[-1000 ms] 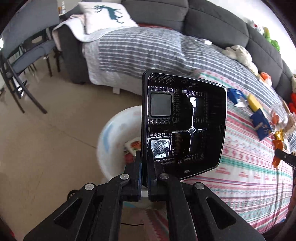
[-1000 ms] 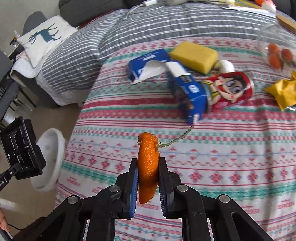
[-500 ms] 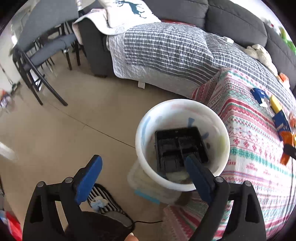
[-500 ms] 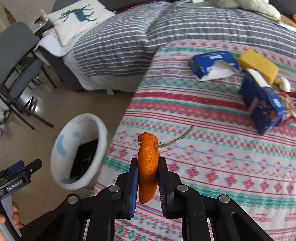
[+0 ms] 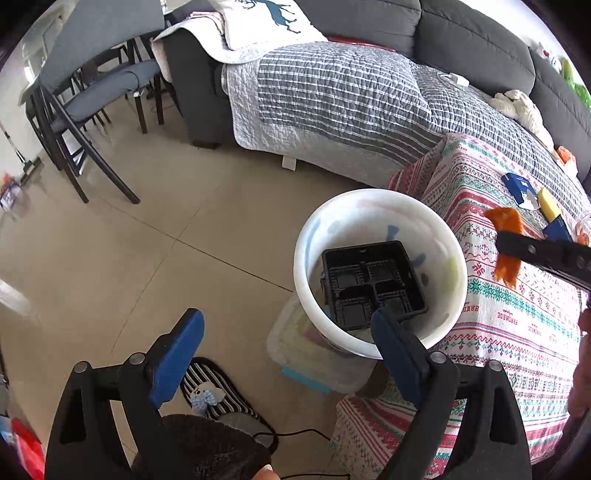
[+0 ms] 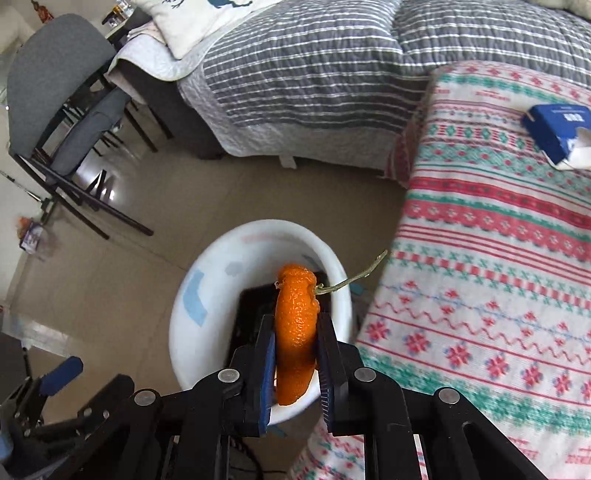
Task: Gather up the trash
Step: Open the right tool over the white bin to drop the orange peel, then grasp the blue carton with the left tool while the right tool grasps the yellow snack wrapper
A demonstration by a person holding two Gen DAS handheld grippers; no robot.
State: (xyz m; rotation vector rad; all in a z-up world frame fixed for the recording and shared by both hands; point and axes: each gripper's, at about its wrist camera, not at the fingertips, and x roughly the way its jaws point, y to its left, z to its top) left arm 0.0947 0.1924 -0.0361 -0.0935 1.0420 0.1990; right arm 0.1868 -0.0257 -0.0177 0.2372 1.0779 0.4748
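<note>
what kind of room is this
Most likely a home living room: a grey sofa under a striped quilt, a deer-print cushion, and dining chairs on a tiled floor.

bucket [image 6: 207,295] floor mostly hidden behind orange peel [image 6: 295,332] and right tool [image 6: 295,354]; black tray [image 6: 251,310] shows only a sliver there. left tool [image 5: 284,343] covers the tray's [image 5: 369,280] near corner. blue box [image 6: 554,129] cut off at frame edge. small clutter [image 6: 31,232] by the chair too blurred to name.
</note>
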